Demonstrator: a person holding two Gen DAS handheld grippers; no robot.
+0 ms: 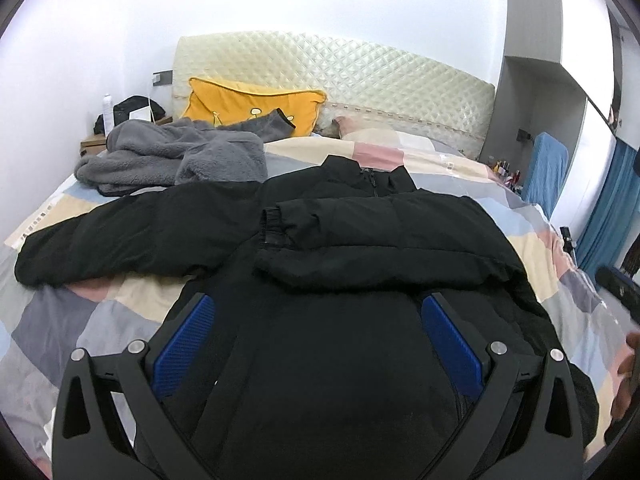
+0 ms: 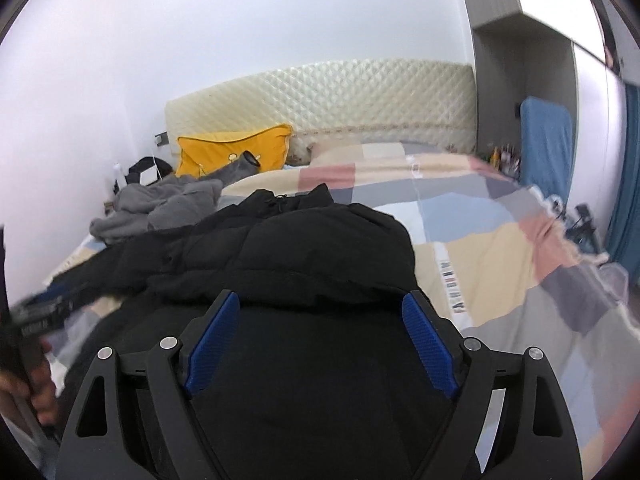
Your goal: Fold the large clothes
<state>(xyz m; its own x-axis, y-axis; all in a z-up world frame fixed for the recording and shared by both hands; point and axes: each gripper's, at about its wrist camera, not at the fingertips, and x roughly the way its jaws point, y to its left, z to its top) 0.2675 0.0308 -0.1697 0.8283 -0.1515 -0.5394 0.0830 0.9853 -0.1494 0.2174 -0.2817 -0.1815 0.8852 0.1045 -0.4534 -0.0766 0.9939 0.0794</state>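
Black jacket (image 1: pixel 320 360) hem hidden behind fingers (image 1: pixel 188 344).

Each black claw (image 1: pixel 316 312) carries ribbed blue pads (image 1: pixel 182 350) and silver screws (image 1: pixel 136 346).

The jacket (image 1: pixel 320 360) lies spread on the bed (image 1: pixel 532 248), collar toward the headboard (image 1: pixel 360 76). One sleeve (image 1: pixel 360 248) is folded across the jacket's chest; the other sleeve (image 1: pixel 120 236) stretches out to the jacket's left on the quilt. Behind that sleeve, nearer the headboard, a fleece garment (image 1: pixel 172 156) lies heaped. A cushion (image 1: pixel 248 104) leans against the headboard behind the fleece garment. Right of the jacket the quilt lies bare. Small items, apparently bottles (image 1: pixel 506 170), stand off the bed's far right corner.
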